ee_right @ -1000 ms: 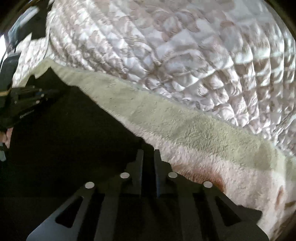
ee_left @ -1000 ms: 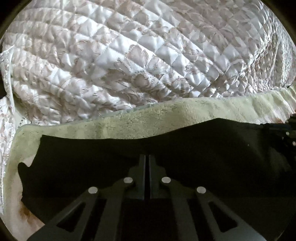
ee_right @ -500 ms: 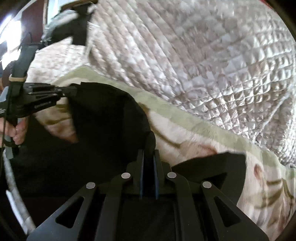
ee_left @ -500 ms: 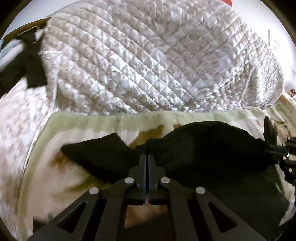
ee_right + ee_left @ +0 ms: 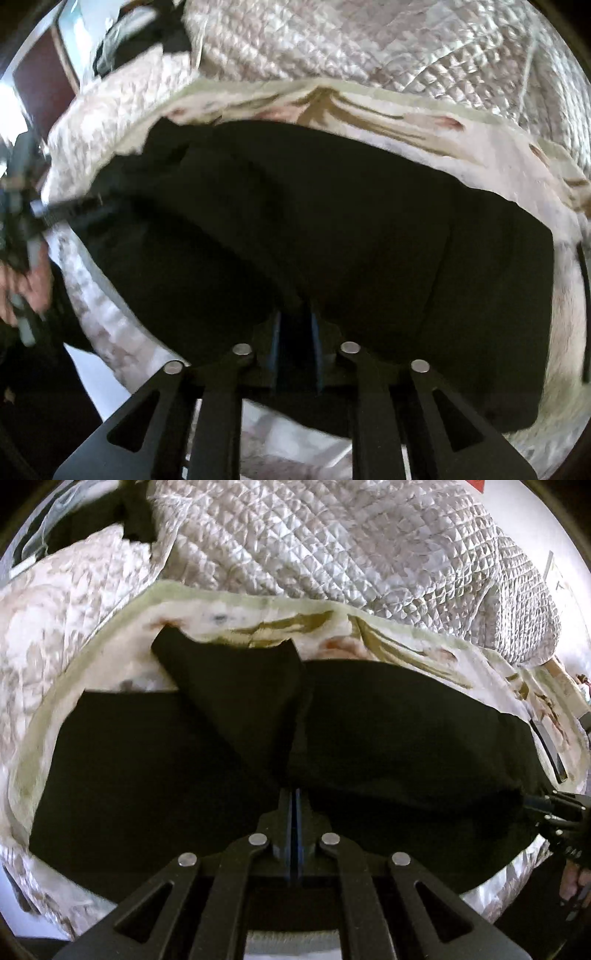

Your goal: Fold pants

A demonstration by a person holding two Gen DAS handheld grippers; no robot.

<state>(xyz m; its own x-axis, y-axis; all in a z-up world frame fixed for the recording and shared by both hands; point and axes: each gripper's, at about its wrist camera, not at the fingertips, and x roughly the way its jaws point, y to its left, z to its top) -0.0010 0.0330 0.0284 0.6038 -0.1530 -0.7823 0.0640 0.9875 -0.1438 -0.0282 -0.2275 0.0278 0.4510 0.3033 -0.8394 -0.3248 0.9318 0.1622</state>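
Since a moment ago, both grippers have been pulling up and back, and the black pants (image 5: 388, 746) are now hanging lifted over the bed instead of lying flat. They are spreading wide above the fuzzy green-edged blanket (image 5: 122, 635), with the shiny quilted cover (image 5: 351, 546) lying further back.

The pants are looking soft, light and floppy. They are sagging in the middle and bending wherever nothing is holding them, so they are best held at an edge or a corner, with two holds well apart to keep the cloth stretched. Thin cloth like this may slip out of a weak pinch.

The left hand-held gripper (image 5: 294, 801) is pinching the cloth with its fingers pressed nearly together. The right hand-held gripper (image 5: 295, 325) is showing a wider gap between its fingers, with dark cloth bunched at the tips, so I am judging it is gripping a thicker fold, though the dark cloth is making this hard to see.

The left wrist view is showing one pant leg end (image 5: 236, 686) lying loose on the blanket, and the other gripper at the far right edge. The right wrist view is not showing that leg end clearly, but it is showing the person's hand (image 5: 22, 291) holding the left tool, blurry, and a dark red board (image 5: 44, 85) behind the bed
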